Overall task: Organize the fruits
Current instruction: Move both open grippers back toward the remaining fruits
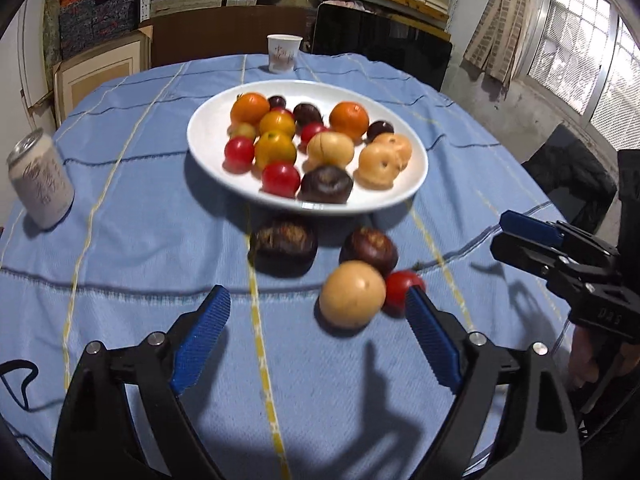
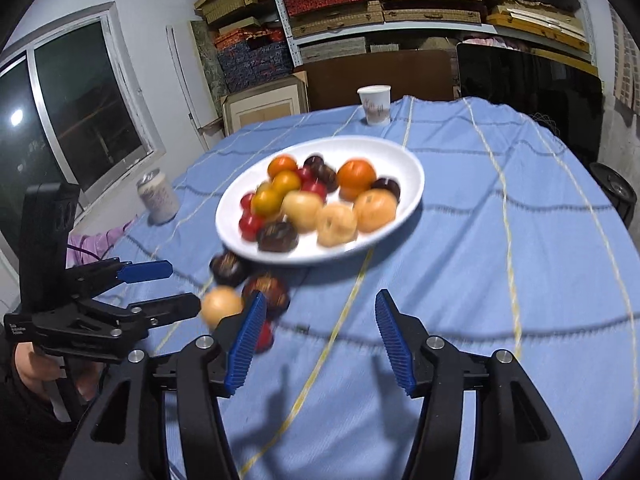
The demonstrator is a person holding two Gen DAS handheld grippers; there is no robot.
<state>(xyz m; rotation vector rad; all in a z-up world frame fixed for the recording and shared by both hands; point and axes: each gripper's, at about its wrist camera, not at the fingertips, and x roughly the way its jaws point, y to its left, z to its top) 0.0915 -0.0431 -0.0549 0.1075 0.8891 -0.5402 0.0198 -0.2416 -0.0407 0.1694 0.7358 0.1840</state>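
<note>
A white oval plate [image 1: 208, 128] holds several orange, red, tan and dark fruits; it also shows in the right wrist view [image 2: 408, 164]. In front of it on the blue cloth lie two dark fruits [image 1: 285, 243] [image 1: 370, 249], a tan fruit [image 1: 352, 294] and a small red fruit [image 1: 400, 286]. My left gripper [image 1: 318, 306] is open and empty, just short of the tan fruit. My right gripper [image 2: 320, 312] is open and empty, right of the loose fruits [image 2: 222, 306]. It shows at the right edge of the left wrist view [image 1: 500, 234].
A drink can [image 1: 40, 178] stands at the left of the table and a paper cup [image 1: 283, 53] at the far edge. Shelves with boxes, a dark chair and windows lie beyond the table.
</note>
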